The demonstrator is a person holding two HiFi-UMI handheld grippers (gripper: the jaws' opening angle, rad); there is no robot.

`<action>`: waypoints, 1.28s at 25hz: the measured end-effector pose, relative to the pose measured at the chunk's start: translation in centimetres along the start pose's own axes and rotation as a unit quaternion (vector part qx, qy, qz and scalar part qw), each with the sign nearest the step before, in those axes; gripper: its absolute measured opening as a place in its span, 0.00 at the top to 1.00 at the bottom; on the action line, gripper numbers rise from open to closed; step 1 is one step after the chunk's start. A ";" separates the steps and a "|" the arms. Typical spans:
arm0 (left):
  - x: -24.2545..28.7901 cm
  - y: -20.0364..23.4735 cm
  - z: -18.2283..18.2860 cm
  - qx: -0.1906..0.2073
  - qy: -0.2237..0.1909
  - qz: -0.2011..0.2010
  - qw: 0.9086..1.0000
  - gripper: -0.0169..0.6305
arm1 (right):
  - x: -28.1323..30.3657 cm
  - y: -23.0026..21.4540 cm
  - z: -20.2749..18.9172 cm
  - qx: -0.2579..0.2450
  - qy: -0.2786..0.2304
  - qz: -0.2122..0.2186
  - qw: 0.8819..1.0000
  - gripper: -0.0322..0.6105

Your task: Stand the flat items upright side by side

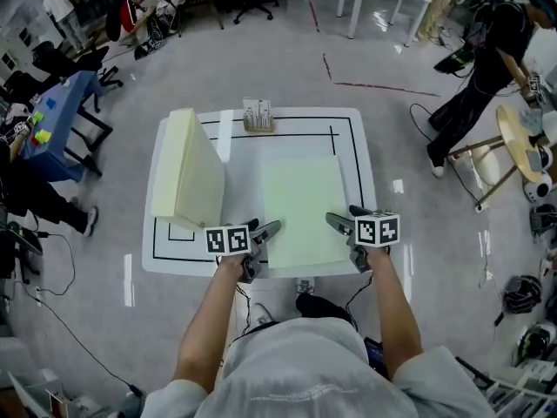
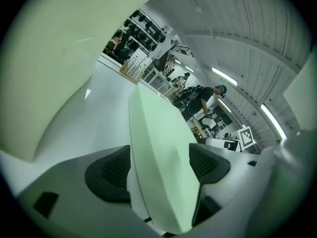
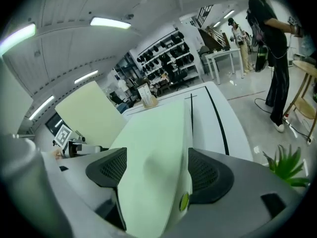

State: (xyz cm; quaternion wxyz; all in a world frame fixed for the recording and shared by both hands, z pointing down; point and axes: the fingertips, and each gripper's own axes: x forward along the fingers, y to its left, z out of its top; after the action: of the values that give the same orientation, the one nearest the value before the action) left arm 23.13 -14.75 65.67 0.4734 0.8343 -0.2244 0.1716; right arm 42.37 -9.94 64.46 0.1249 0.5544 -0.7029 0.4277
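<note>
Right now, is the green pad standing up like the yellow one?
No, the green pad lies flat on the table, while the yellow slab stands upright to its left.

A flat green pad (image 1: 300, 203) has left tongs (image 1: 264, 236) and right tongs (image 1: 340, 225) at its near corners

Upright slab (image 1: 187, 168) stands left of flat slab (image 1: 300, 207) on the table (image 1: 287, 142).

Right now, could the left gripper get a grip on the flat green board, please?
Probably yes: the green board's near edge already sits between the left gripper's open jaws, and the upright cream board stands off to the left, not across the way.
</note>
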 end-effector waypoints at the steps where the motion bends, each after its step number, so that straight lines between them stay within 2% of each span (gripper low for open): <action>1: 0.2 0.2 0.1 -0.001 0.003 0.000 1.000 0.41 | 0.7 -0.3 -0.2 0.001 0.013 0.003 1.000 0.35; 7: 1.3 0.5 -0.2 0.009 0.027 -0.008 1.000 0.40 | 3.3 -1.7 -0.8 0.001 0.046 0.019 0.999 0.31; 12: 2.6 0.5 -2.2 0.018 0.062 -0.009 0.998 0.39 | 4.4 -1.9 -1.5 0.044 0.035 0.058 0.997 0.26; 16: 3.5 0.3 -2.1 0.031 0.057 0.006 0.998 0.38 | 4.8 -2.0 -1.2 0.057 0.023 0.054 0.997 0.26; 21: 3.3 0.1 -2.4 0.033 0.041 0.010 0.999 0.37 | 3.9 -2.0 -0.8 0.105 -0.004 0.067 0.992 0.26; 26: 2.4 0.4 -2.3 0.046 0.035 0.010 0.998 0.36 | 3.2 -0.8 -1.0 0.149 -0.040 0.095 0.983 0.29; 29: 2.1 0.3 -2.3 0.058 0.032 0.015 0.998 0.35 | 3.0 -0.6 -0.8 0.193 -0.068 0.105 0.973 0.28; 32: 1.8 0.4 -2.2 0.047 0.030 0.007 0.998 0.35 | 2.7 -0.3 -0.5 0.205 -0.056 0.113 0.971 0.29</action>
State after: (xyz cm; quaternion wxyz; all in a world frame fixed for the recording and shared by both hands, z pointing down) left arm 24.32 -13.35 67.95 0.4392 0.8483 -0.2081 0.2104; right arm 41.56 -11.35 66.66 -0.0800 0.5080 -0.6640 0.5428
